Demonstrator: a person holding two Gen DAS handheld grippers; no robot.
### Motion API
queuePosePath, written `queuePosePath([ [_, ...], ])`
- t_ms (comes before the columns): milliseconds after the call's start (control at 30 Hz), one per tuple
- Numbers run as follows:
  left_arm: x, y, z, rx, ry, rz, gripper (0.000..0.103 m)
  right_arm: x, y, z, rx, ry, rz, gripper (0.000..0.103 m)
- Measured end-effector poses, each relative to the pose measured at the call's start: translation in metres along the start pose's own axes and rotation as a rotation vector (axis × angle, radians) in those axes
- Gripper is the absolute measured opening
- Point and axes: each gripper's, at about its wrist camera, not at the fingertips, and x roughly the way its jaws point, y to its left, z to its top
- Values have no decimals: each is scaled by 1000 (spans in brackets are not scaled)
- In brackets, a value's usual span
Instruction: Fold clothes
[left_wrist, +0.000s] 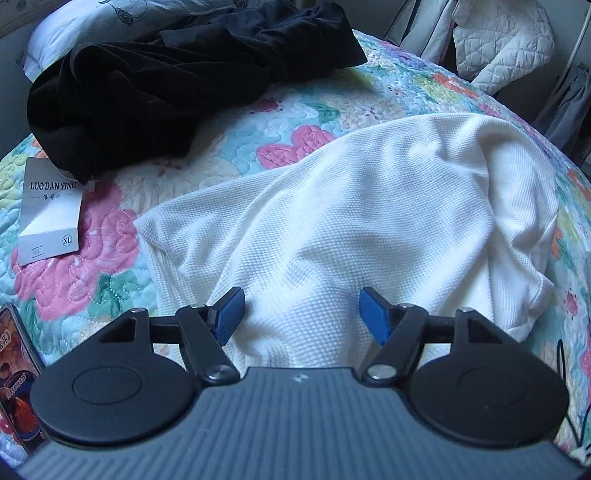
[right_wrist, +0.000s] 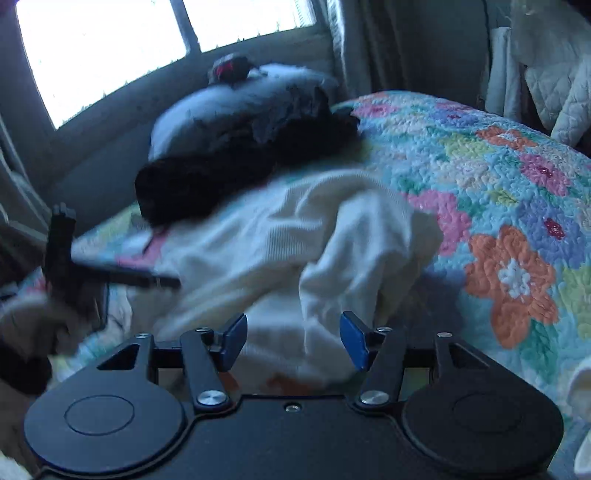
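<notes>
Knitwear, a white waffle top (left_wrist: 332, 206), lies rumpled on the floral quilt (left_wrist: 229, 122) beside a black garment (left_wrist: 129, 85), both the left gripper (left_wrist: 301, 314) and right gripper (right_wrist: 293, 341) spread wide and empty above it, so I'd pinch matching edges and pull flat first.

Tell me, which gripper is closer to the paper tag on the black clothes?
Left, probably. The left gripper hangs open over the white shirt, with the paper tag just off to its side. The right gripper, also open, is over the shirt's other end, and its camera shows no tag.
</notes>
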Motion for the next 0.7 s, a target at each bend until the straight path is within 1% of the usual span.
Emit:
queuePosePath([
  [33, -1, 0, -1, 0, 1, 3, 71, 13, 4, 4, -6, 31, 22, 61],
  [100, -3, 1, -3, 8, 8, 14, 73, 21, 8, -9, 15, 102, 57, 61],
  [167, -4, 1, -5, 16, 9, 31, 74, 25, 10, -10, 2, 133, 37, 61],
  [267, -6, 2, -5, 6, 14, 41, 74, 9, 7, -12, -23, 162, -3, 61],
  [367, -8, 2, -6, 11, 13, 40, 74, -16, -2, -4, -55, 148, -73, 61],
  [467, -9, 2, -5, 15, 13, 44, 74, -47, -16, 3, -35, 128, -120, 61],
  [533, -9, 1, -5, 15, 13, 43, 74, -65, -19, 2, -35, 111, -123, 62],
  [567, -9, 1, -5, 18, 12, 41, 74, -70, -19, 5, -43, 99, -120, 66],
  [600, -9, 1, -5, 19, 13, 39, 74, -71, -17, 8, -66, 73, -117, 77],
  [667, -8, 0, -4, 16, 16, 38, 74, -51, -10, 16, -142, 7, -115, 90],
  [700, -7, -1, -5, 15, 16, 37, 74, -35, -2, 20, -173, -14, -109, 90],
])
